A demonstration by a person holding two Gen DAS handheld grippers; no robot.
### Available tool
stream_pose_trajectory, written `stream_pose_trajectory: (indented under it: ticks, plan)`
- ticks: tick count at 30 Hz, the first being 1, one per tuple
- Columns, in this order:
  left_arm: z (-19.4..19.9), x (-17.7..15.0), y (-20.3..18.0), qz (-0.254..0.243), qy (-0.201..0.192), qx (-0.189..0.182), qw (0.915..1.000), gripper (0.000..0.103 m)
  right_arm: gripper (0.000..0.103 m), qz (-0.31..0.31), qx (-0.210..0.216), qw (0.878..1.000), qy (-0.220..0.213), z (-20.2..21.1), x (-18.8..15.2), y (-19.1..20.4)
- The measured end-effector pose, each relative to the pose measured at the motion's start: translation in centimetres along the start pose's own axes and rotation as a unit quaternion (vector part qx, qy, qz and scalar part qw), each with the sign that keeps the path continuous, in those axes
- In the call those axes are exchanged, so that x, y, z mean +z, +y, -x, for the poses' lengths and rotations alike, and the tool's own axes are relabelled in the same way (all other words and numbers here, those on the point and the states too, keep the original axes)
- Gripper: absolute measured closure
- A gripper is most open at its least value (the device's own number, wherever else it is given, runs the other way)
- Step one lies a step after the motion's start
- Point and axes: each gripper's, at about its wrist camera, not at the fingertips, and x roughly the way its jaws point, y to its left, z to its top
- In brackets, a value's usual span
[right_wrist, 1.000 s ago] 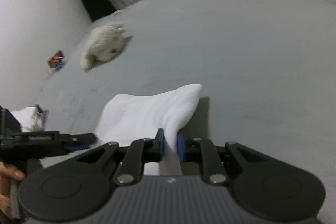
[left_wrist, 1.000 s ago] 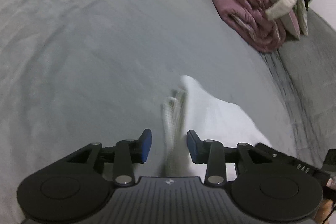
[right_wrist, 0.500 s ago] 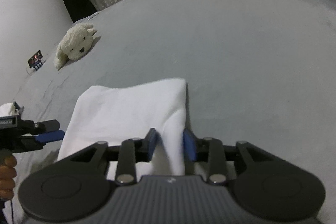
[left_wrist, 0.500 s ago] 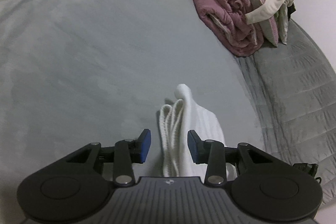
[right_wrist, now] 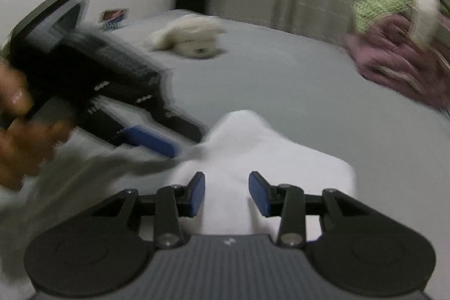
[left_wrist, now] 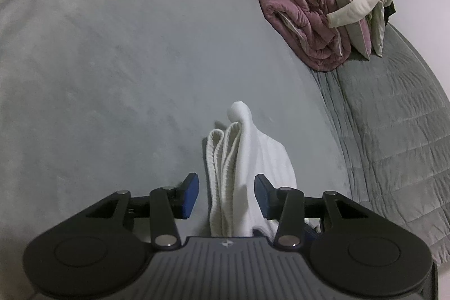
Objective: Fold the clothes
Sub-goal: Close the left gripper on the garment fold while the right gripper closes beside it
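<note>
White folded garment (left_wrist: pixel 247 159) lies on the grey bed (left_wrist: pixel 112 75), layered ribbed edges facing my left tool (left_wrist: pixel 226 194). Its jaws have just been opening; the blue pads stand clear on either side of the cloth, so nothing is gripped. My right tool (right_wrist: pixel 226 193) has likewise just been opening, pads apart over the white cloth (right_wrist: pixel 267 153), releasing it so the fold settles flat. Unfolded pile (left_wrist: pixel 323 10) waits well apart at the bed's far edge.
</note>
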Motion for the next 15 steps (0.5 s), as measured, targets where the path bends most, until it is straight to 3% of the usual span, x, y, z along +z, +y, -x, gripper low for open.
stream_pose_trajectory:
  ticks: [7, 10, 15]
  plan:
    - [-0.2, 0.1, 0.4, 0.007, 0.001, 0.005, 1.0, 0.061, 0.066, 0.007, 0.027, 1.0, 0.002, -1.2, 0.2, 2.1]
    - [-0.3, 0.1, 0.3, 0.004, 0.003, 0.003, 1.0, 0.061, 0.066, 0.026, 0.025, 0.999, 0.017, -1.9, -0.4, 2.9]
    - [-0.2, 0.2, 0.5, 0.01, 0.001, 0.001, 1.0, 0.06, 0.061, 0.09, 0.001, 0.996, 0.002, -1.5, -1.0, 4.4]
